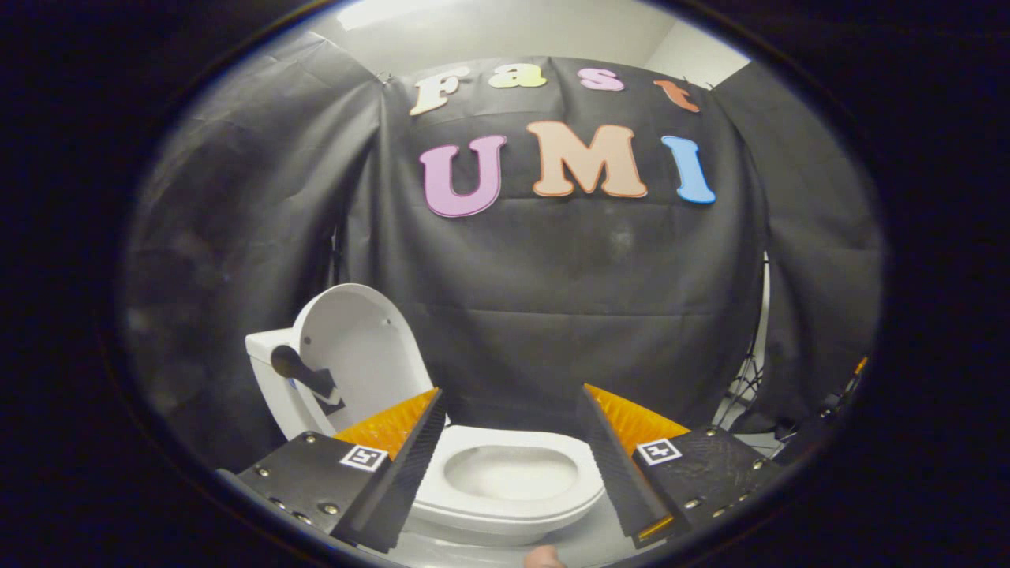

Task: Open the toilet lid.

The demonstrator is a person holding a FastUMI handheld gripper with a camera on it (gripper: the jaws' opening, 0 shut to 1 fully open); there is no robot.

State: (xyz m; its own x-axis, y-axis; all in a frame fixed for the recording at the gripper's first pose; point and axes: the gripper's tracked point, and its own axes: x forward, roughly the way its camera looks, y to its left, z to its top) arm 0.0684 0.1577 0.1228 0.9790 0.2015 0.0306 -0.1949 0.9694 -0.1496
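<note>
The toilet [505, 481] already stands open, so the task looks done, with at most a withdrawal left. Its bowl and seat ring sit between and just beyond the fingers. The toilet lid [359, 347] is raised upright against the cistern [264, 347], beyond the left finger. The gripper [509, 430] is spread wide, holding nothing.
</note>
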